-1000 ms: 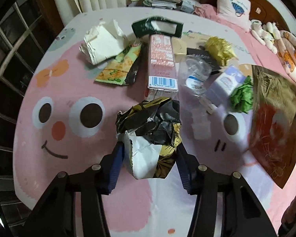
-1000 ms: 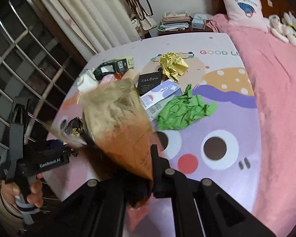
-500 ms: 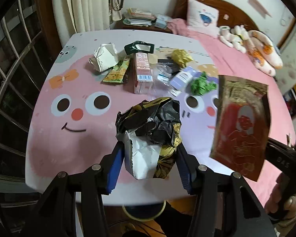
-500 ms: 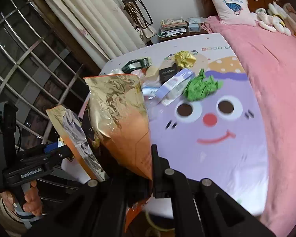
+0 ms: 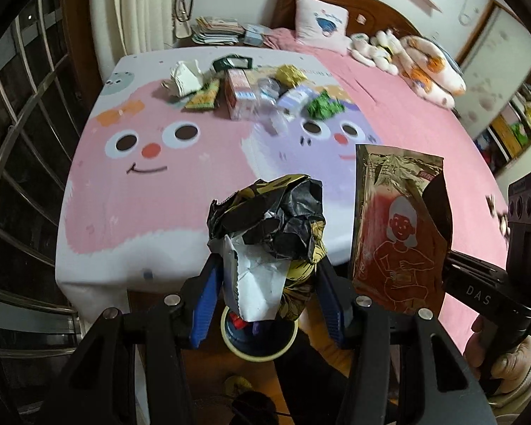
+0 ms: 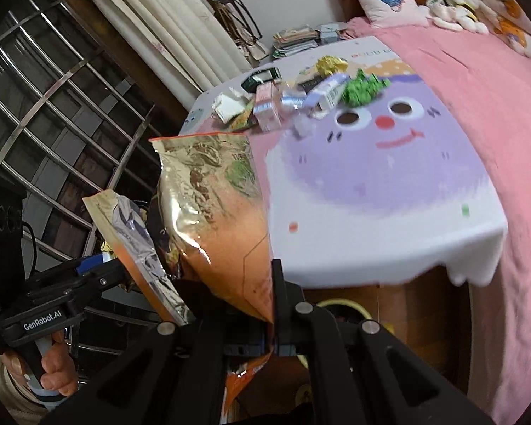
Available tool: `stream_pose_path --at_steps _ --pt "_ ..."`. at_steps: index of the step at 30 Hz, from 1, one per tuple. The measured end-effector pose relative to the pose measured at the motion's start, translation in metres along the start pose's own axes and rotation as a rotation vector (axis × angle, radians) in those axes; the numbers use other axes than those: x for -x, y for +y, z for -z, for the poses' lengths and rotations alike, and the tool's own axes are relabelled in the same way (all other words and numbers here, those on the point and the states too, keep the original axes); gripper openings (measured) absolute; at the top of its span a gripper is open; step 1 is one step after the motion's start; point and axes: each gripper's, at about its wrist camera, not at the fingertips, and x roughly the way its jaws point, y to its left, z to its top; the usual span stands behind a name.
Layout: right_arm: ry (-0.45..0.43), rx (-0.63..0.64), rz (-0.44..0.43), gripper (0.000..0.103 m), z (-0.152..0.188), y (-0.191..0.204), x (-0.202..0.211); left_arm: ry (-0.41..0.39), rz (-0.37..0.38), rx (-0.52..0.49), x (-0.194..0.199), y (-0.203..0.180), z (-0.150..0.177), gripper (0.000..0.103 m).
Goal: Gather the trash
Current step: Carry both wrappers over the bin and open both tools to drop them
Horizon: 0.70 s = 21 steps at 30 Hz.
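Crumpled black-gold wrapper [image 5: 265, 233], white inside.

Your views: even indoor light, fisheye bending edges, black vignette corners; glare on gold foil bag [image 6: 209, 212]; far litter motion-blurred.

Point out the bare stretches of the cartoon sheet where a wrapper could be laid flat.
The pink cartoon face is bare down to the sheet's near white edge. The purple cartoon face is bare below its eyes. Crowded: the far strip, from the crumpled white paper across the pink carton to the green crumpled paper.
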Motion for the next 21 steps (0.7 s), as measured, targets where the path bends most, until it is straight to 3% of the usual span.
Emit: stream_pose_path --at_steps 10,21 --pt "0.108 -0.106 0.054 0.002 0.067 -0.014 -0.02 0.077 0.02 -0.062 -0.012 -0.003 0.053 0.051" --pt "0.282 -0.312 0.105 0.002 0.136 -0.072 -0.092 0.286 0.012 -0.071 -0.104 -0.006 0.114 0.051"
